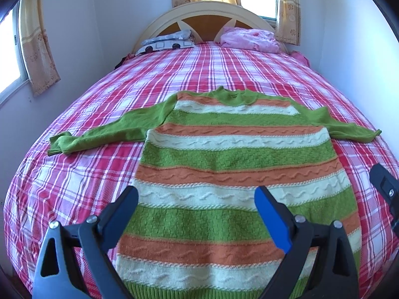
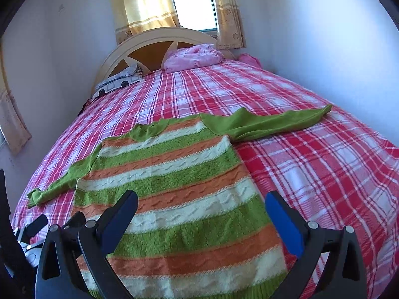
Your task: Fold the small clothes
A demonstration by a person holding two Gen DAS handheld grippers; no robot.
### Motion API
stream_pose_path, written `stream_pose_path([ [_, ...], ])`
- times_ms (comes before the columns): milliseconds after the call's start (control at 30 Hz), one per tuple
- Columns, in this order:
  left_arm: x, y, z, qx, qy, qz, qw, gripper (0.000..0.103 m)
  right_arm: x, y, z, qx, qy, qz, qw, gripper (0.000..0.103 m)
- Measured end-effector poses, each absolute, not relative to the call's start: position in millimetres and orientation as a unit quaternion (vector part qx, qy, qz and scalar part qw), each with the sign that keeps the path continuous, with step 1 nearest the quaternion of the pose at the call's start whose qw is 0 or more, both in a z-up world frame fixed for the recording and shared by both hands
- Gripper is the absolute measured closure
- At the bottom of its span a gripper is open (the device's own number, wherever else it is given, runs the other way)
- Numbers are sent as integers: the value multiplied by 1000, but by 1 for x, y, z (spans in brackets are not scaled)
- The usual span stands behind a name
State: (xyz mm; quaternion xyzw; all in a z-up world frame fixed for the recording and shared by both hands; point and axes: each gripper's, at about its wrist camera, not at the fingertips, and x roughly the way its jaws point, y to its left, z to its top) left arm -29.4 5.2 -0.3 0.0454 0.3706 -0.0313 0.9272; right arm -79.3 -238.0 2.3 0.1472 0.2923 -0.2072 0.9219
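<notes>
There is no box or basket anywhere here, only the bed [image 1: 74, 174], whose red and white checked cover carries everything: a patterned pillow [image 1: 167, 41] and a bundled pink blanket [image 1: 249, 39] up against the arched headboard [image 1: 207, 12], and nearer the foot a striped sweater [image 1: 237, 154] in green, orange and cream. The sweater lies flat and face up, neck toward the headboard, both green sleeves stretched out sideways onto the cover, the ribbed hem closest to the two tools. The left gripper [image 1: 197, 199] hangs over the lower part of the sweater with its fingers spread wide, holding nothing, the knit showing between them. The right gripper [image 2: 202, 204] is just as wide open and empty, poised above the sweater's lower right side, one finger over the stripes and the other past the garment's edge, over bare checked cover.
</notes>
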Motion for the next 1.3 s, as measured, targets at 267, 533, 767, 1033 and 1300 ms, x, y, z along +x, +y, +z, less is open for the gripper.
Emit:
stream_pose_path([
  [267, -68, 5, 18, 51, 342, -21, 938, 6, -119, -224, 18, 122, 263, -204, 935, 1],
  [533, -110, -2, 29, 59, 320, -25, 945, 6, -171, -218, 28, 124, 224, -206, 944, 1],
  [767, -134, -11, 37, 69, 304, -34, 950, 6, -198, -216, 41, 137, 207, -215, 945, 1],
  [1033, -153, 1, 43, 60, 286, -43, 955, 6, -212, -204, 52, 126, 184, -224, 949, 1],
  [1300, -158, 16, 43, 48, 282, -36, 958, 6, -205, -187, 47, 126, 199, -209, 949, 1],
])
